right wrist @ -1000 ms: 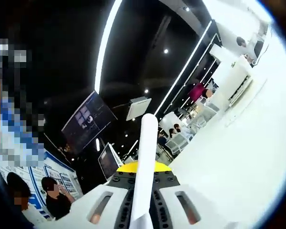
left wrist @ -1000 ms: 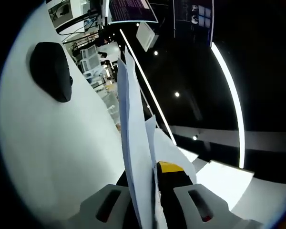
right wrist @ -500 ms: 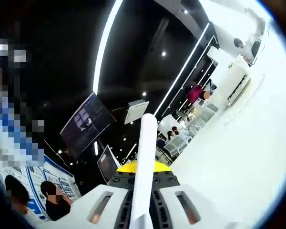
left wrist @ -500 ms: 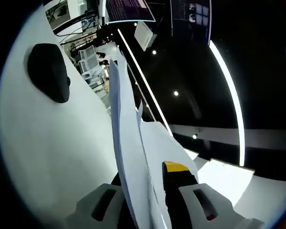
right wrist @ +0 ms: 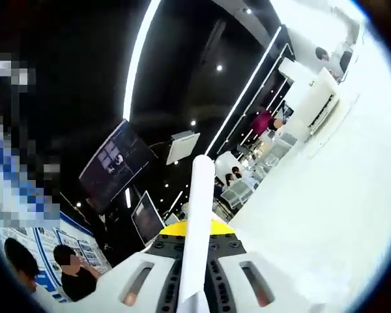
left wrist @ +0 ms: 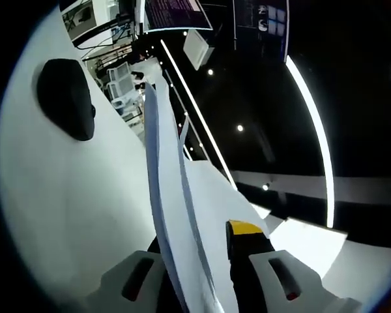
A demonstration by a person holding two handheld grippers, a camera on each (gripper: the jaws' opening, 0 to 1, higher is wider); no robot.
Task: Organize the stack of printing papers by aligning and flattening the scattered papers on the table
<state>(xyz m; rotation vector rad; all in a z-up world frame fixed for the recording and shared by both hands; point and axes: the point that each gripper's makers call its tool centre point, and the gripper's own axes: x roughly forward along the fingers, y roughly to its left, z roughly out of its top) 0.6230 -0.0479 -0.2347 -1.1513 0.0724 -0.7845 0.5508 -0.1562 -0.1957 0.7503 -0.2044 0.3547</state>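
Left gripper view: the left gripper (left wrist: pixel 202 287) rises from the bottom of the frame with its two pale jaws pressed against a sheaf of white printing papers (left wrist: pixel 173 195). The sheets stand on edge between the jaws and run up and away from the camera. They are not flush: one sheet peels off to the right and another edge sticks out partway up, so the sheaf fans slightly. To the left lies the white table (left wrist: pixel 58 195), tipped steeply by the camera's roll, with a dark, rounded object (left wrist: pixel 65 98) resting on it. A dark ceiling with long light strips and hanging screens lies beyond.

Right gripper view: the right gripper (right wrist: pixel 194 287) clamps the papers (right wrist: pixel 199 222) edge-on, so they read as one thin white band rising straight from between the jaws. The white table (right wrist: pixel 326 195) spreads to the right. People stand in the far background.

Both claws are closed on the same sheaf, which is held upright off or against the table; whether its lower edge touches the surface is hidden.

Risks, as a judgement: the loose sheet on the left side could slip free or crease if the sheaf is tapped down hard. Uneven pull between the two hands could buckle or tear the paper.
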